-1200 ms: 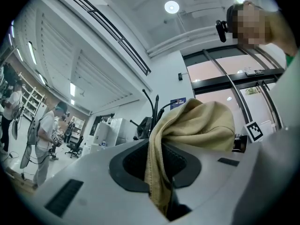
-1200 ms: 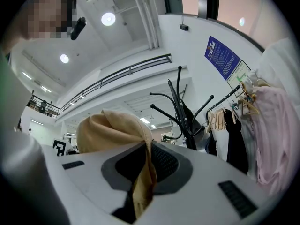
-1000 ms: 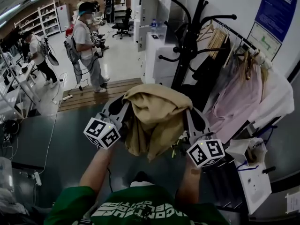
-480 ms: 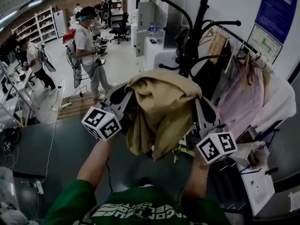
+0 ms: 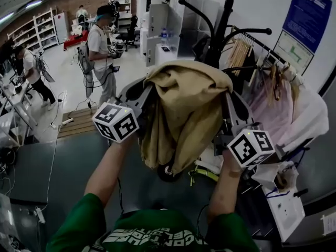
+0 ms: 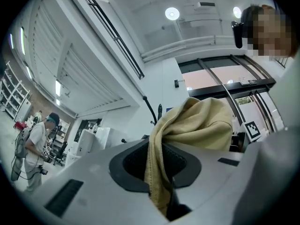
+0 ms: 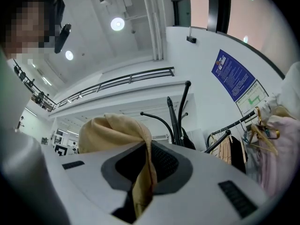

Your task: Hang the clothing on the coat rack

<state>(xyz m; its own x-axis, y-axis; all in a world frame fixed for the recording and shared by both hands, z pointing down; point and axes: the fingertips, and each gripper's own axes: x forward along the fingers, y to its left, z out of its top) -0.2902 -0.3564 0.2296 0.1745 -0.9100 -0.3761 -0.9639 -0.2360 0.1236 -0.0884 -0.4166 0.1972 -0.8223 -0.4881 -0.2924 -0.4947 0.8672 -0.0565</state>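
A tan garment (image 5: 184, 109) hangs bunched between my two grippers, lifted high in front of the black coat rack (image 5: 220, 30). My left gripper (image 5: 146, 94) is shut on the garment's left edge, with cloth (image 6: 159, 172) pinched between its jaws. My right gripper (image 5: 229, 103) is shut on the right edge, with cloth (image 7: 140, 186) running down between its jaws. In the right gripper view the coat rack (image 7: 178, 116) with its curved hooks stands just beyond the garment (image 7: 112, 132). The garment's top sits about level with the rack's lower hooks.
A clothes rail with hung garments, pink and beige (image 5: 273, 98), stands right of the rack. A white box (image 5: 283, 209) sits at the lower right. People (image 5: 102, 51) with equipment stand at the back left near shelves. A raised wooden platform (image 5: 79, 122) lies on the floor.
Both grippers have risen with the garment and moved closer to the coat rack. The garment now covers the rack's lower part in the head view.
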